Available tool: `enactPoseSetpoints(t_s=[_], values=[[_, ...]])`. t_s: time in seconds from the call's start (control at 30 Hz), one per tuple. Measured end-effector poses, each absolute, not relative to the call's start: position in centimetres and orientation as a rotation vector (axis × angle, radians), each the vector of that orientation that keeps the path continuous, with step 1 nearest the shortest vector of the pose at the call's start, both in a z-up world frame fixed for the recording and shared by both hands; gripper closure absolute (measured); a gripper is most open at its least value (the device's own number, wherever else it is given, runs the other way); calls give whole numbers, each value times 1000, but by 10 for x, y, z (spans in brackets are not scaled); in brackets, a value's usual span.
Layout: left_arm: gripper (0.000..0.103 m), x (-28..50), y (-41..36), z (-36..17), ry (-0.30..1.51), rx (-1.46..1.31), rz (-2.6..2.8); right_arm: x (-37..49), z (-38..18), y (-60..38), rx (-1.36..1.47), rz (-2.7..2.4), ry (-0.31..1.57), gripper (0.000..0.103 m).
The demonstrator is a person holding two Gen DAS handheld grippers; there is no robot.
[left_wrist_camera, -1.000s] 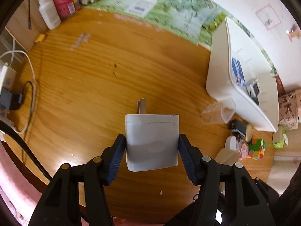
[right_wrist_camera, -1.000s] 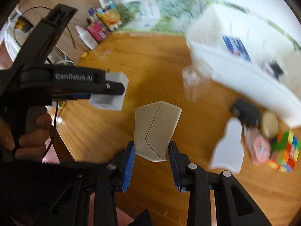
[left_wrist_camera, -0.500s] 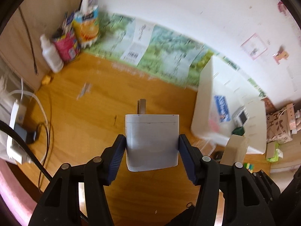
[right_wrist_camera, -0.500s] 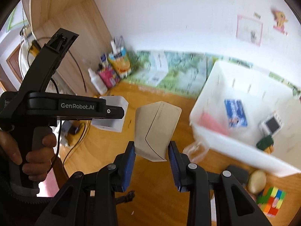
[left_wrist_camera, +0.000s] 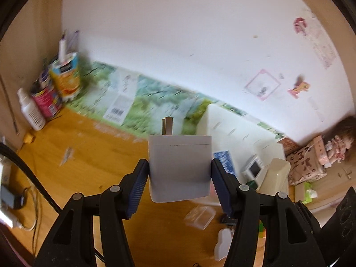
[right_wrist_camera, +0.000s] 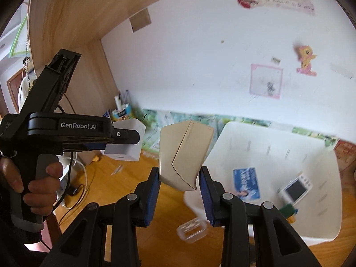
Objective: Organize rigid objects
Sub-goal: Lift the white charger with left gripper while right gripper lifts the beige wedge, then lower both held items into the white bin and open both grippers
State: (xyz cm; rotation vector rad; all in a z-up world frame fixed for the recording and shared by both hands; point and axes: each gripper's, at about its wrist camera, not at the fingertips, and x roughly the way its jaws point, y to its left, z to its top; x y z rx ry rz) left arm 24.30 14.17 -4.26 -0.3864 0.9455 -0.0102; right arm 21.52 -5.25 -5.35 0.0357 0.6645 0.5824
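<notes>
While "GenRobot.AI" marks the left tongs [right_wrist_camera: 124, 143] clamping a charger [left_wrist_camera: 179, 169], right tongs [right_wrist_camera: 179, 190] grip a cream case [right_wrist_camera: 184, 153].

My right gripper [right_wrist_camera: 179, 178] clamps cream angular piece [right_wrist_camera: 184, 153], held above worktop [right_wrist_camera: 124, 182]. My left gripper [right_wrist_camera: 124, 136], at left, grips white charger block [right_wrist_camera: 126, 140]. White bin [right_wrist_camera: 311, 229] right, holding blue card [right_wrist_camera: 245, 183].
</notes>
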Motion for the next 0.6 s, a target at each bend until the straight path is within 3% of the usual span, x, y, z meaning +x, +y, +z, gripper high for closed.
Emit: enactPoseSetpoints(t_s=[0.27,0.6], values=[[42,262,110,-46,855,-390,-162,228,-60,-81,49,543,609,68],[42,287,60,-69,920,-273,-276,257,-89,-113,104,435,690,68]])
